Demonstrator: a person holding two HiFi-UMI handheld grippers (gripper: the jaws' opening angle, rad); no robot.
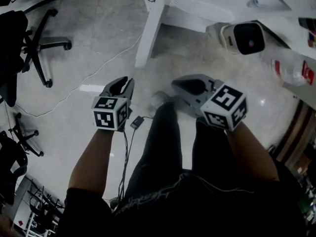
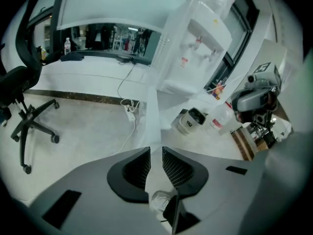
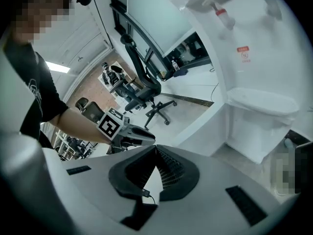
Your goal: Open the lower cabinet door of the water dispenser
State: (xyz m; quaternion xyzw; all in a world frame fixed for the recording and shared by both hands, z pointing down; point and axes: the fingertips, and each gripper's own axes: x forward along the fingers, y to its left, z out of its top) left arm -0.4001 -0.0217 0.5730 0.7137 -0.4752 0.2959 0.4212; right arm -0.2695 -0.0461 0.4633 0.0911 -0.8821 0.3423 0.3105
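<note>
Head view shows left tongs (image 1: pixel 127 82) narrowly parted, right tongs (image 1: pixel 177 86) closed, both empty, over the floor (image 1: pixel 98 43).

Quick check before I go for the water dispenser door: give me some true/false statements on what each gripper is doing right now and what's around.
1. The left gripper is gripping the water dispenser. False: it is held clear of the dispenser, its jaws slightly apart with nothing between them.
2. The right gripper has its jaw tips together. True.
3. The right gripper holds a bottle. False: it is empty.
4. An office chair stands on the floor to the person's left. True.
</note>
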